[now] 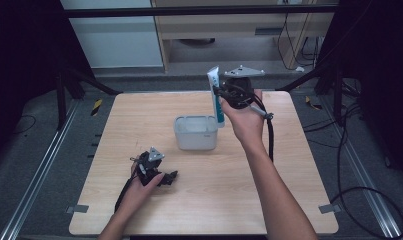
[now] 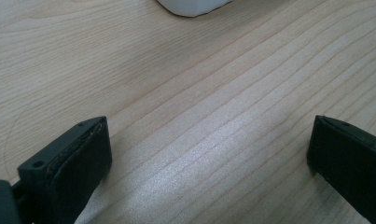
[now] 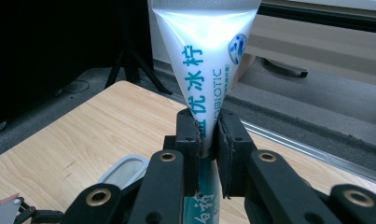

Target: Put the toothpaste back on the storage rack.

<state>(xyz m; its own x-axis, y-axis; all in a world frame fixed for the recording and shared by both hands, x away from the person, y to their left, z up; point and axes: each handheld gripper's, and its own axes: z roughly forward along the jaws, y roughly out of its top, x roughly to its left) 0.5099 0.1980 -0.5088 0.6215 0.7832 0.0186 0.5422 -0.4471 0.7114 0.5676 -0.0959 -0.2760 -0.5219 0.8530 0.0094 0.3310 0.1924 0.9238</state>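
Note:
A white tube with teal lettering [image 1: 216, 95] hangs upright above the right rim of a translucent white tub [image 1: 196, 132]. My right gripper [image 1: 224, 94] is shut on the tube's middle, and in the right gripper view the two black pads [image 3: 228, 144] squeeze the tube [image 3: 205, 60] flat. Its crimped end points up. My left gripper [image 1: 170, 176] rests low on the wooden table [image 1: 239, 190] near its front left. Its jaws stand wide apart, with bare wood between the pads [image 2: 85, 158]. A corner of the tub [image 2: 190, 5] lies ahead of them.
The tub stands at the table's middle. Past the far table edge are a light cabinet [image 1: 229, 30], black stand legs [image 1: 89, 82] and loose cables [image 1: 359, 195] on the grey floor. A black cable [image 1: 270, 135] trails down from my right gripper.

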